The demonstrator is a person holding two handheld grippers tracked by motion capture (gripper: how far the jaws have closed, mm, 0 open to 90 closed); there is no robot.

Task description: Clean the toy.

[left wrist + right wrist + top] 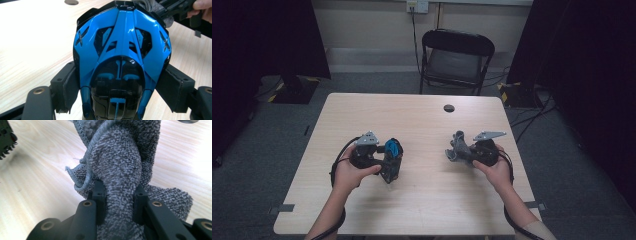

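Left gripper view: blue-black toy car (121,55) cut off at bottom edge, can't see its underside. Grey cloth (122,170) in right gripper view runs off top and bottom; its full shape I can't tell. High view, centre: both too small for detail.

One blue-and-black toy car (121,62) is here, clamped between the pads of the left gripper (388,162), off the table's left edge and toward its near side. One grey terry cloth (122,170) is here, pinched in the jaws of the right gripper (460,151), closer to the table's right edge. That makes two grippers, one in each of two hands. There is one wooden table (422,120), with one round cable hole (449,108) near its far edge. Beyond that far edge stands one black folding chair (456,60). On the wall behind it sits one power socket (417,5).
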